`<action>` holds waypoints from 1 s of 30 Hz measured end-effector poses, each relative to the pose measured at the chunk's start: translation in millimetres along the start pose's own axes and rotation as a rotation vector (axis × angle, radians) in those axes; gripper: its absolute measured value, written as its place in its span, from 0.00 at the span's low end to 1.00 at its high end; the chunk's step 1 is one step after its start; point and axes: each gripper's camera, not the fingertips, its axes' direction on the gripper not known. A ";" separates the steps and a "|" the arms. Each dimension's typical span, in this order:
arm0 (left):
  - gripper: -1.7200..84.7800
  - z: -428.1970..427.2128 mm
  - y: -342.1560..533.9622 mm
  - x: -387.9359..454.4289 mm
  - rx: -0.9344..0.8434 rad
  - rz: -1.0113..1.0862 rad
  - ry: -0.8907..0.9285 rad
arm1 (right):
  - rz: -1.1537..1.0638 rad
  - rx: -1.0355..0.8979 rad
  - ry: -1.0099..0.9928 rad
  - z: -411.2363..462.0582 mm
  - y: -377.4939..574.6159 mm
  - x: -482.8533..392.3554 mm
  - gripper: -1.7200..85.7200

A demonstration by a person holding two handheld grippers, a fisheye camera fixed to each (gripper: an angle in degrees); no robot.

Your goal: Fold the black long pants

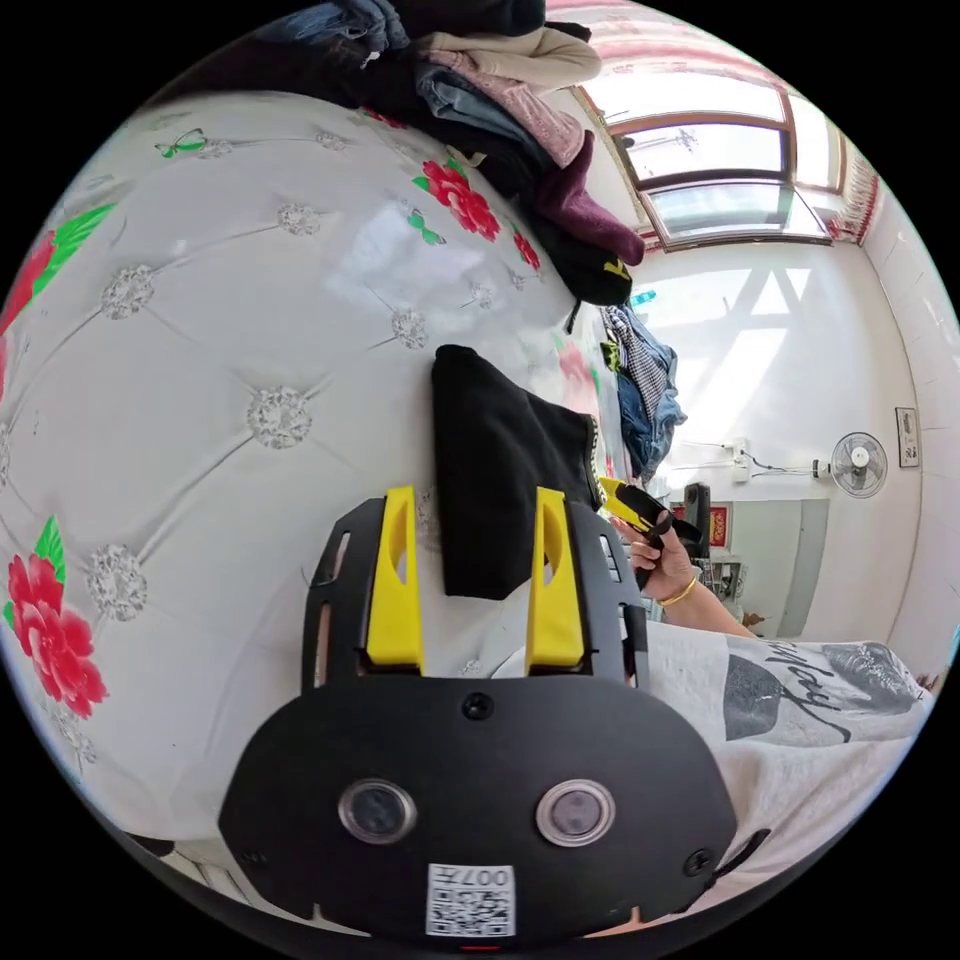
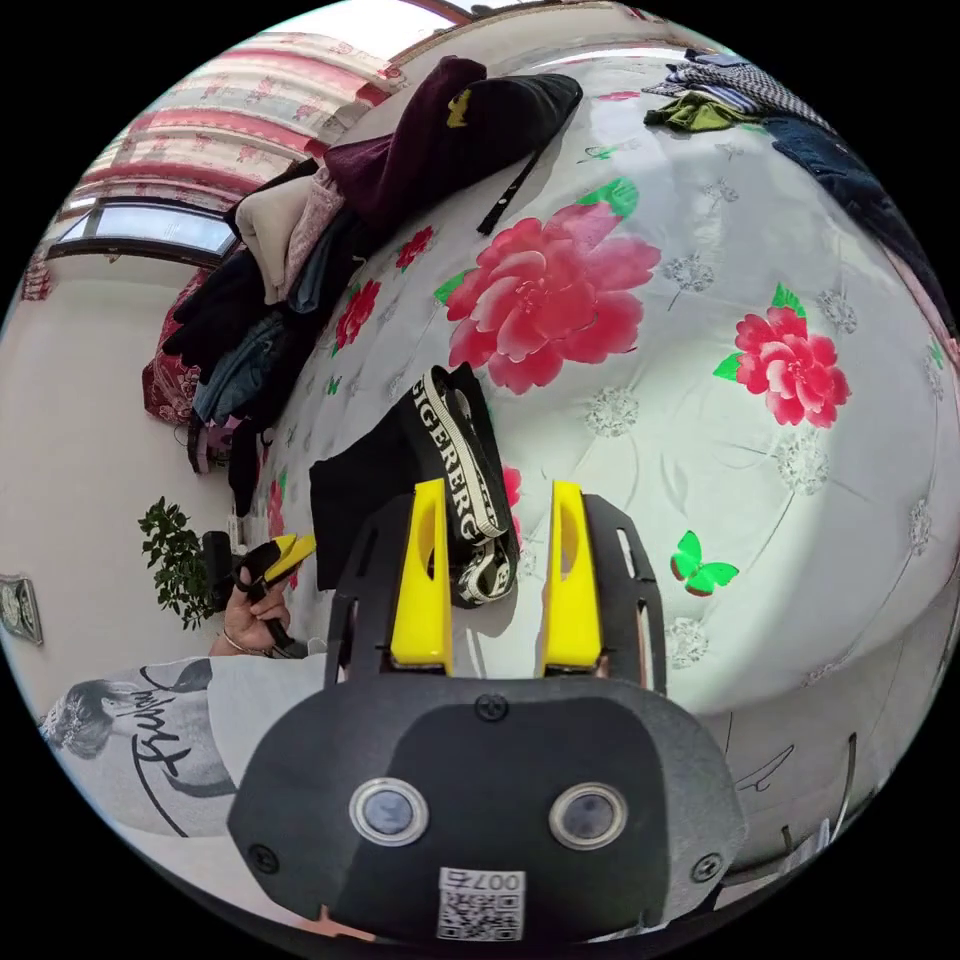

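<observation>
Black long pants [image 1: 500, 470] folded into a compact packet, lying on the flowered bed cover [image 1: 230, 330]. Centre of frame in left gripper view; lower centre in right gripper view, lettered waistband [image 2: 465, 470] uppermost. Left hand-held gripper [image 1: 475, 540]: yellow jaws parted wide, nothing held, near edge of packet sitting between the tips. Right hand-held gripper [image 2: 497, 545]: jaws likewise apart and empty, waistband end just beyond the tips. Fold looks close to done. For a clean finish: pinch both layers at the near edge together, keep edges aligned, avoid catching the bed cover. Farther off, pile of clothes [image 1: 500, 90] along upper edge of frame, window [image 1: 720, 160] at upper right.
</observation>
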 end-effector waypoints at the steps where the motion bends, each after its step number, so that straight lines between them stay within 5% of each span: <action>1: 0.16 20.9 -6.3 -4.3 -0.036 -0.025 -0.001 | -0.002 -0.059 -0.021 10.9 -9.6 -0.2 0.12; 9: 0.07 66.8 -40.2 -2.2 -0.010 -0.090 0.029 | -0.005 -0.192 -0.080 17.1 -53.5 -4.5 0.06; 14: 0.07 56.9 -123.5 82.0 0.077 0.083 0.190 | -0.119 0.022 -0.311 -53.1 -119.1 -26.9 0.03; 21: 0.07 35.1 -273.4 221.7 0.178 0.381 0.060 | -0.348 0.296 -0.360 -157.3 -245.4 -80.6 0.03; 25: 0.07 39.0 -295.4 168.5 0.148 0.271 -0.125 | -0.358 0.215 -0.166 -135.0 -279.0 -78.9 0.05; 30: 0.07 -0.3 -271.6 33.1 0.211 -0.035 -0.109 | -0.260 0.033 -0.134 -53.7 -286.4 -35.4 0.08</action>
